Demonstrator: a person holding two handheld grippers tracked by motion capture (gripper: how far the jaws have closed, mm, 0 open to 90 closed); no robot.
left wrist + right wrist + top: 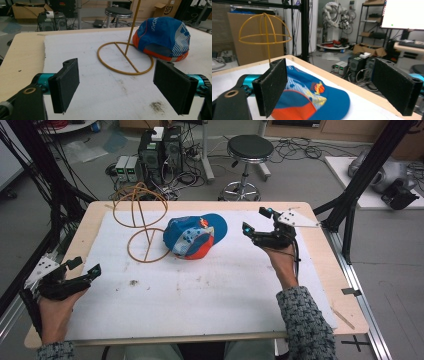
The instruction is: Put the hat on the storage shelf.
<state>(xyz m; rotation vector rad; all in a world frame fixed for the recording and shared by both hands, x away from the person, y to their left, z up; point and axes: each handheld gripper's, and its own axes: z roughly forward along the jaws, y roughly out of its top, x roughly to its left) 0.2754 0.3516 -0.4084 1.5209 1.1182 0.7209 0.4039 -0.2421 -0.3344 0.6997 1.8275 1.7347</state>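
Note:
A blue and orange cap [194, 236] lies on the white mat [200, 290] near the table's middle back. Beside it on the left stands a yellow wire hat stand [140, 217] with a ring base and a domed top. My left gripper [86, 266] hovers open over the mat's front left edge, far from both. In the left gripper view the stand's ring base [125, 58] and the cap [163, 38] lie ahead of its jaws. My right gripper [255, 220] is open just right of the cap's brim. The right gripper view has the cap [317, 100] between and below its jaws.
A black stool [248, 150], computer boxes [160, 150] and tangled cables sit on the floor beyond the table. Black frame posts [372, 165] rise at the right. A wooden table edge [320, 270] borders the mat on the right.

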